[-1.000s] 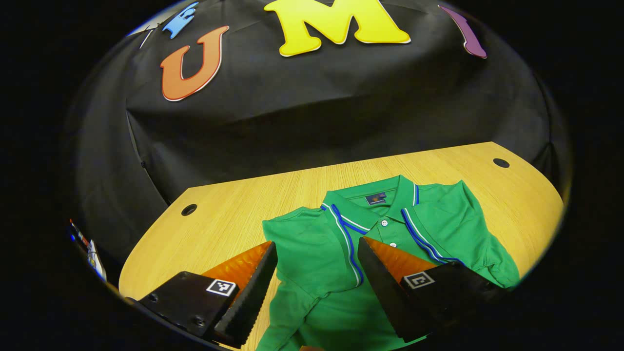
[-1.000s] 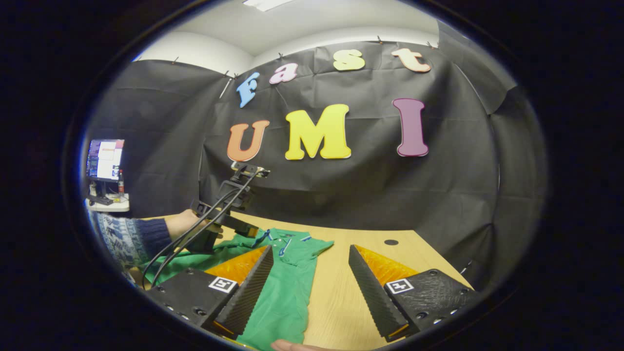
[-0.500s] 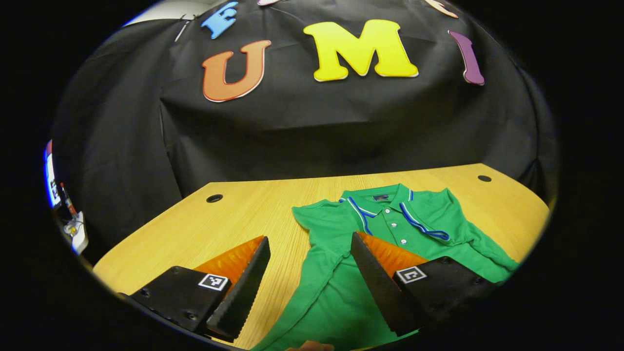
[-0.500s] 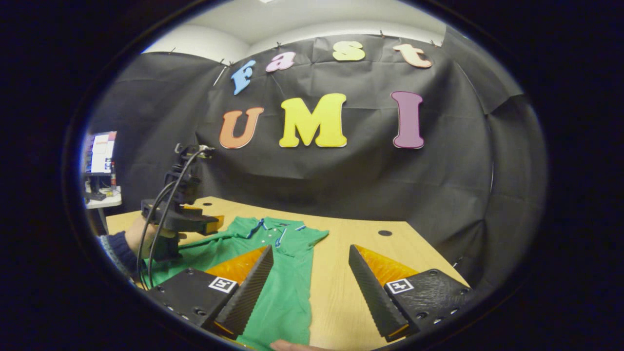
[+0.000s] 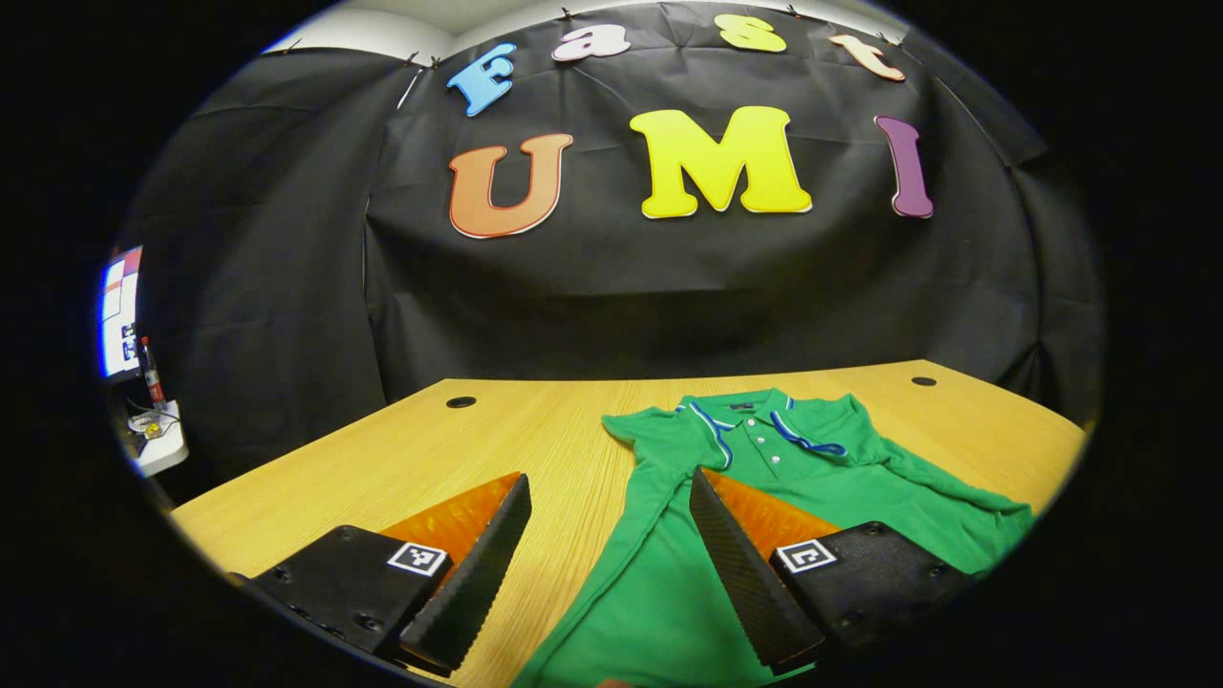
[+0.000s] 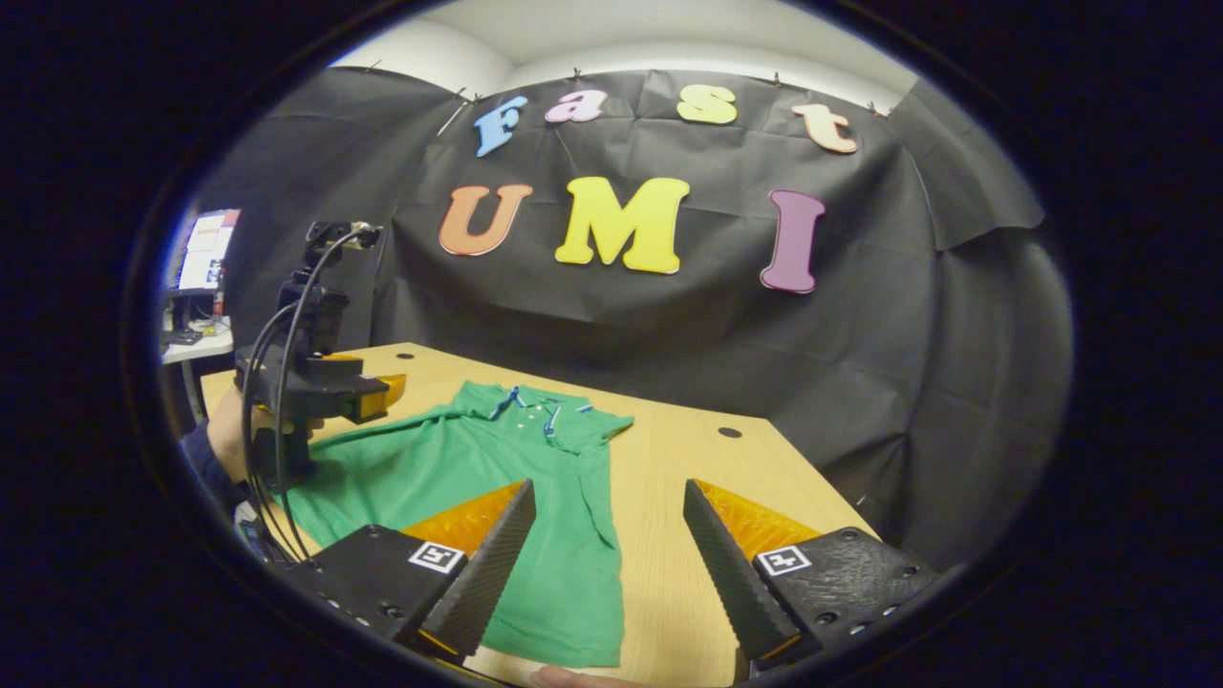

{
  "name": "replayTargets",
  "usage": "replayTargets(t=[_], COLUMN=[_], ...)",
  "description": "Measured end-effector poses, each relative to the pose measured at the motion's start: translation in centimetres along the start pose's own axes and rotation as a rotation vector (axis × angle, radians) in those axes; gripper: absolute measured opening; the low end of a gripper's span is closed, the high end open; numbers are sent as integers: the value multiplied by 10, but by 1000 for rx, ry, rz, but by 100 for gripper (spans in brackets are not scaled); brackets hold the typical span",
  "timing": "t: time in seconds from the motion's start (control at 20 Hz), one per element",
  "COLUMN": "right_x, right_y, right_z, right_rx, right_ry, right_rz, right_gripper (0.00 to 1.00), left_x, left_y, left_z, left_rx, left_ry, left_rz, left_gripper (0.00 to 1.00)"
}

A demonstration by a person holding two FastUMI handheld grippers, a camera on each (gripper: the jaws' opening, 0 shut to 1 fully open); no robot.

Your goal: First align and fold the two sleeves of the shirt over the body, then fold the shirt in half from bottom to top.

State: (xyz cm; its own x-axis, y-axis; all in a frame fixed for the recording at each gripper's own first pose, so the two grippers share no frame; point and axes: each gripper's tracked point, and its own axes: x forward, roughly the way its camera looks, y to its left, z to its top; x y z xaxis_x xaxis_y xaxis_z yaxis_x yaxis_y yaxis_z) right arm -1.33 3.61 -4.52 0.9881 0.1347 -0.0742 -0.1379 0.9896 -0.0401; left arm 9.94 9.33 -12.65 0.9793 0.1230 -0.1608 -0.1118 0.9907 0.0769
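A green polo shirt (image 5: 822, 497) with a blue-trimmed collar lies flat on the wooden table (image 5: 382, 478), collar at the far end. Both sleeves lie folded in over its body. My left gripper (image 5: 607, 573) stands open above the shirt's left edge; one finger hangs over bare wood, the other over green cloth. In the right gripper view the shirt (image 6: 478, 478) stretches away from me, and my right gripper (image 6: 607, 564) is open over its right edge near the hem. The left gripper (image 6: 382, 392) hovers above the shirt's far side there, held by a hand, with nothing in it.
Round cable holes (image 5: 461, 402) (image 5: 923, 380) (image 6: 729, 432) dot the table's far part. A side desk with a monitor (image 6: 205, 263) stands off to the left. Bare wood (image 6: 669, 478) runs along the shirt's right side. Black cloth closes the back.
Both grippers have drawn back from the shirt toward its hem end and stayed open. In the right gripper view the left gripper rose and moved left, off the shirt.
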Motion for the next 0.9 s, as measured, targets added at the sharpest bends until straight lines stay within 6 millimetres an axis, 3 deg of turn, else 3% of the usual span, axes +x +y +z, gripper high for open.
replayTargets(t=[0.3,0.45,0.6,0.7,0.75,0.9], right_x=[-12,-12,-7,-6,-8,-17], right_y=[7,12,9,2,7,26], right_z=[-26,-34,-40,-45,-53,-77], right_rx=[49,78,28,14,34,130], right_ry=[66,82,104,128,146,206], right_rz=[-46,-45,-47,-100,-101,-44], right_gripper=[95,95,95,95,95,95], left_x=[-42,-51,-50,-55,-59,-77], left_y=[36,48,43,38,40,45], left_z=[-22,-29,-35,-51,-57,-52], left_rx=[-2,-18,-15,4,8,3], left_ry=[40,55,80,140,167,141], left_rz=[-8,-12,-39,-55,-49,-31], left_gripper=[100,100,100,100,100,100])
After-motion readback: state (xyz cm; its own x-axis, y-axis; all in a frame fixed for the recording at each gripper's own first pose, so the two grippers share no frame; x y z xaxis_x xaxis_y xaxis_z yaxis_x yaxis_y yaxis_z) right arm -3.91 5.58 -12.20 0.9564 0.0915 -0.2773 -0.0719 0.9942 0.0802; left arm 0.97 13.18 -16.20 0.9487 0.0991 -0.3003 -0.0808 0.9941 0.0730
